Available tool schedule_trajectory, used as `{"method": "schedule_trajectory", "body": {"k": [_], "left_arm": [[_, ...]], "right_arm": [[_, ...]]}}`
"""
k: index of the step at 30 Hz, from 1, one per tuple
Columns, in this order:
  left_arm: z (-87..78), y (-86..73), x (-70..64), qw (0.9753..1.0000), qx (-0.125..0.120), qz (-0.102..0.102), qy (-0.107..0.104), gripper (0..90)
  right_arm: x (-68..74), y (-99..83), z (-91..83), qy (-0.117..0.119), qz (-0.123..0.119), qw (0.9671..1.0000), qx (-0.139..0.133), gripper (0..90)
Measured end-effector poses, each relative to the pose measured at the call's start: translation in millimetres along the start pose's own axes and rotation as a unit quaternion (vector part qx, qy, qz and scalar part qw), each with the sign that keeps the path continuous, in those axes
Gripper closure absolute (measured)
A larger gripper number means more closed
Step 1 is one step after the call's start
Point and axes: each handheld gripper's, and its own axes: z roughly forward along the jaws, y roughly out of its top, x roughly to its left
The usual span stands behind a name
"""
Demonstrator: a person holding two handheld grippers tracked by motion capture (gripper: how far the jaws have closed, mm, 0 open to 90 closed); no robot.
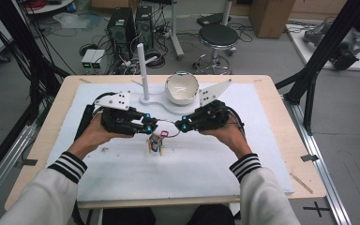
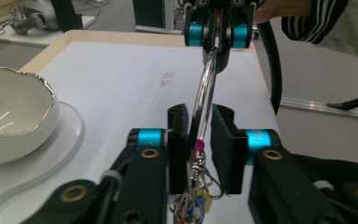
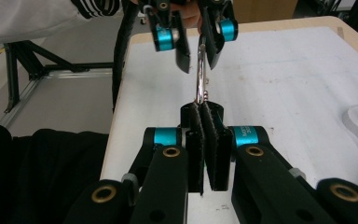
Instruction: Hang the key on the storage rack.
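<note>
Clearly, a thin silver metal key ring (image 1: 168,123) w/ a bunch of small clips, a pink tag and coloured bits hanging off it (image 1: 155,144) is held up in the air between the two grippers, above the middle of the white foam mat (image 1: 122,173). The ring's plane runs along the line from one gripper to the other, so its long axis lies left-right across the table; the dangling bunch sits nearer the left side, just below the left jaws.

Right gripper (image 3: 204,112): jaws are seen pressed nearly together, pinching the ring's wire at its near end; a firm grip is judged. Left gripper (image 2: 198,121): jaws are seen apart, w/ the ring passing through the gap; whether either pad touches the wire can't be told for sure, though the ring looks close to the one pad. So the ring's weight is prob. carried mostly by the right side.

Further out, a white ceramic bowl w/ a wavy silver rim (image 1: 181,88) is set on a flat white stand (image 1: 168,107) w/ an upright white post (image 1: 143,70), well behind the grippers. All is borne by a light wooden table (image 1: 281,117).
</note>
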Motion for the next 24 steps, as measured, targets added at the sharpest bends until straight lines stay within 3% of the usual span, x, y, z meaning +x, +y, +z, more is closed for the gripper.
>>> {"method": "schedule_trajectory", "body": {"k": [2, 3, 8, 20, 21, 22, 24], "left_arm": [[-0.5, 0.1, -0.2, 1.0, 0.001, -0.001, 0.008, 80.6], [-0.9, 0.1, -0.7, 0.9999, 0.002, 0.01, 0.007, 84.6], [-1.2, 1.1, -3.4, 0.9996, 0.005, 0.024, 0.013, 86.8], [-4.3, 6.0, -3.1, 0.9997, 0.002, 0.017, 0.015, 87.0], [-4.4, 6.5, -3.1, 0.9997, 0.002, 0.017, 0.016, 87.1], [-5.1, 7.3, -2.7, 0.9996, 0.005, 0.018, 0.019, 87.1], [-6.8, 9.0, -1.3, 0.9995, 0.008, 0.018, 0.024, 87.1]], "right_arm": [[0.0, 0.0, -0.1, 0.0, 0.001, 1.0, 0.001, 88.7], [-0.1, 0.1, 0.2, -0.003, 0.001, 1.0, 0.0, 88.7], [-1.5, -0.8, 0.0, -0.003, 0.005, 1.0, -0.002, 88.7], [-2.5, -0.3, -0.7, -0.01, -0.002, 0.9998, -0.018, 85.5], [-2.2, -0.6, -2.6, -0.018, -0.002, 0.9992, -0.037, 71.0], [-1.7, -0.8, -4.1, -0.02, 0.009, 0.9989, -0.04, 62.9], [-2.6, -1.1, -4.8, -0.032, 0.007, 0.9984, -0.046, 59.6]]}}
